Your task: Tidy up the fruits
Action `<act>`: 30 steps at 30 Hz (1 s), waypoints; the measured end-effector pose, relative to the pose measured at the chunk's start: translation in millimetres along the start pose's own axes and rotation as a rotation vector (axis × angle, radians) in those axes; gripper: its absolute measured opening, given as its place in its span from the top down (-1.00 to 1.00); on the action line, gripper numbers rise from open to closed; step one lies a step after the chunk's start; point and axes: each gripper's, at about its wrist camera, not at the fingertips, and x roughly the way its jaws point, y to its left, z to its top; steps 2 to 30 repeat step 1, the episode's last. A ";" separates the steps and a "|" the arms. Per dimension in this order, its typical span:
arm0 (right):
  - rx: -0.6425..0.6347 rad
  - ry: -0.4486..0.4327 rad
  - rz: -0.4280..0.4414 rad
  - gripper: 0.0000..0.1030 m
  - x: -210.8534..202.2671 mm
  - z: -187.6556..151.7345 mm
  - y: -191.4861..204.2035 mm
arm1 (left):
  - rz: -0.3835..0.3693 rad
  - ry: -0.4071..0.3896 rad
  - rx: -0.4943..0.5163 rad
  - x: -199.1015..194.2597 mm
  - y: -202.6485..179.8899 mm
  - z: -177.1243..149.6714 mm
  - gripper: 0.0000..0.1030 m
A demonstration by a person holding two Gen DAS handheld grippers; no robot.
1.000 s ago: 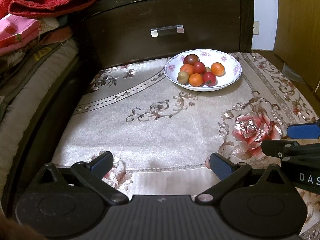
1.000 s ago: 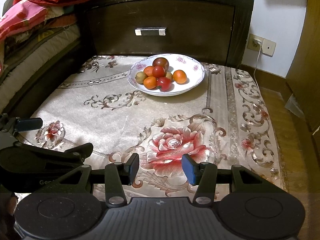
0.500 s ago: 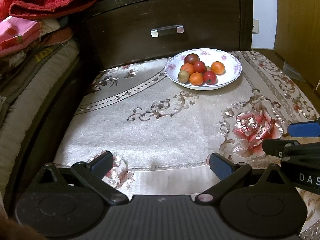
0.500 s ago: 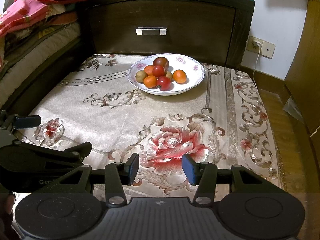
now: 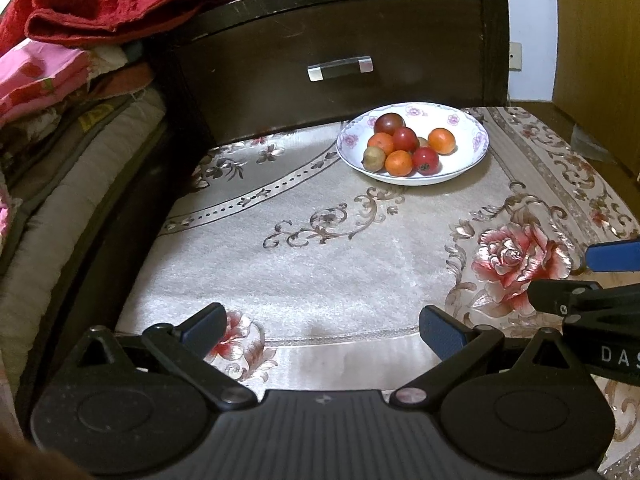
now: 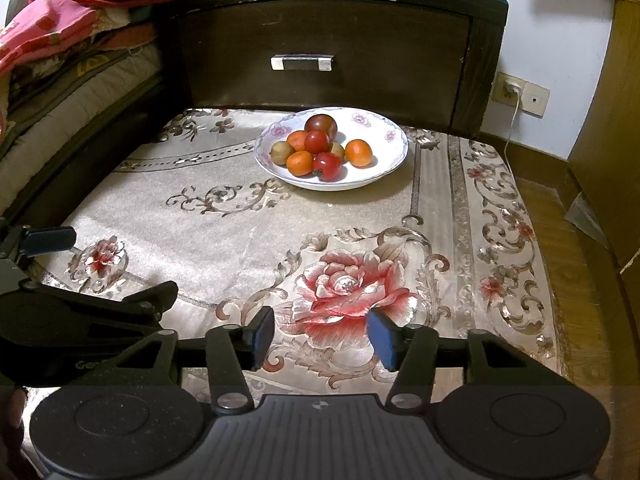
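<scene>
Our right tool (image 6: 320, 334) has just been opening its jaws, with nothing between them; our left tool (image 5: 320, 330) gapes wide and empty too. The fruits (image 6: 320, 148) sit piled in the bowl (image 6: 390, 158) near the worktop's (image 6: 224, 240) far edge, well apart from both, so we judge a reach comes next.

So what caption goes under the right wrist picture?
White flowered bowl of small orange and red fruits on a rose-patterned cloth; open right gripper empty.
</scene>
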 end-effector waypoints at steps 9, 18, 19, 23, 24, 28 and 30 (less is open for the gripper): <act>0.001 -0.003 0.002 -0.01 -0.4 -0.1 -0.2 | 0.001 0.001 -0.001 0.2 0.1 0.1 -1.00; 0.001 -0.003 0.002 -0.01 -0.4 -0.1 -0.2 | 0.001 0.001 -0.001 0.2 0.1 0.1 -1.00; 0.001 -0.003 0.002 -0.01 -0.4 -0.1 -0.2 | 0.001 0.001 -0.001 0.2 0.1 0.1 -1.00; 0.001 -0.003 0.002 -0.01 -0.4 -0.1 -0.2 | 0.001 0.001 -0.001 0.2 0.1 0.1 -1.00; 0.001 -0.003 0.002 -0.01 -0.4 -0.1 -0.2 | 0.001 0.001 -0.001 0.2 0.1 0.1 -1.00; 0.001 -0.003 0.002 -0.01 -0.4 -0.1 -0.2 | 0.001 0.001 -0.001 0.2 0.1 0.1 -1.00; 0.001 -0.003 0.002 -0.01 -0.4 -0.1 -0.2 | 0.001 0.001 -0.001 0.2 0.1 0.1 -1.00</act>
